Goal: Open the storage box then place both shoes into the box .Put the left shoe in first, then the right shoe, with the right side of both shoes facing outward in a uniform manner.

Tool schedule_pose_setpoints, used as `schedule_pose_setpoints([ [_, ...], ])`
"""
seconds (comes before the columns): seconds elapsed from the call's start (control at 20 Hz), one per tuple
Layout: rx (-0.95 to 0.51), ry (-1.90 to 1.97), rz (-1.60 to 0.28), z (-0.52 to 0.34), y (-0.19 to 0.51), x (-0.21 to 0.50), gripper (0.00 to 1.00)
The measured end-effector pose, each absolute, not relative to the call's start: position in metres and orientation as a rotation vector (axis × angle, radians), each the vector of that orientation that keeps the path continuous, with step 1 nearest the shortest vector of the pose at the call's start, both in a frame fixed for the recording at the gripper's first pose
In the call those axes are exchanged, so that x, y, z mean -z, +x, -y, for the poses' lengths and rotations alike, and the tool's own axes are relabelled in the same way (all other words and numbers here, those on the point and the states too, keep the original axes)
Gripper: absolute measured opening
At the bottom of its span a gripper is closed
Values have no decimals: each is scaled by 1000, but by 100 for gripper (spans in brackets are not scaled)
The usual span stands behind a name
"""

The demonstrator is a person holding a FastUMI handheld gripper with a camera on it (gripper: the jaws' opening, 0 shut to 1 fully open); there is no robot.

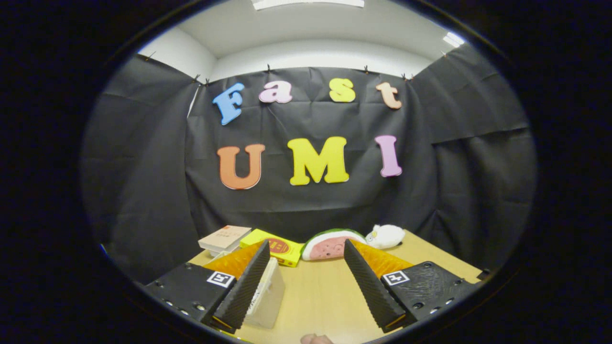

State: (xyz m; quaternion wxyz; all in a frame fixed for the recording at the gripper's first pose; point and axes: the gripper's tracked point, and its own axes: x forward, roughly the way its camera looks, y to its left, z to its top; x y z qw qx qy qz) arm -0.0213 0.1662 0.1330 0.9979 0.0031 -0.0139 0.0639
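Observation:
My gripper is held level over a wooden table, fingers spread wide apart with nothing between them. A pale box-like object stands on the table right beside the left finger, partly hidden behind it. I cannot tell whether it is the storage box. The right finger has bare table beside it.
Along the table's far edge, beyond the fingers, lie a beige book, a yellow box, a watermelon-slice plush and a white plush toy. Black cloth walls close the booth behind and at both sides. A fingertip of a person shows under the gripper.

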Motion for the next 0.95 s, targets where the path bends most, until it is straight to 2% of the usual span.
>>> schedule_pose_setpoints([
  [0.35, -111, -32, 129, -122, -78, -116, 96],
  [0.5, -34, -79, 153, -90, -92, -103, 97],
  [0.55, -48, -64, 136, -90, -95, -96, 97],
  [0.7, -105, -16, 105, -88, -96, -72, 97],
  [0.95, -98, 15, 111, -72, -82, -51, 97],
])
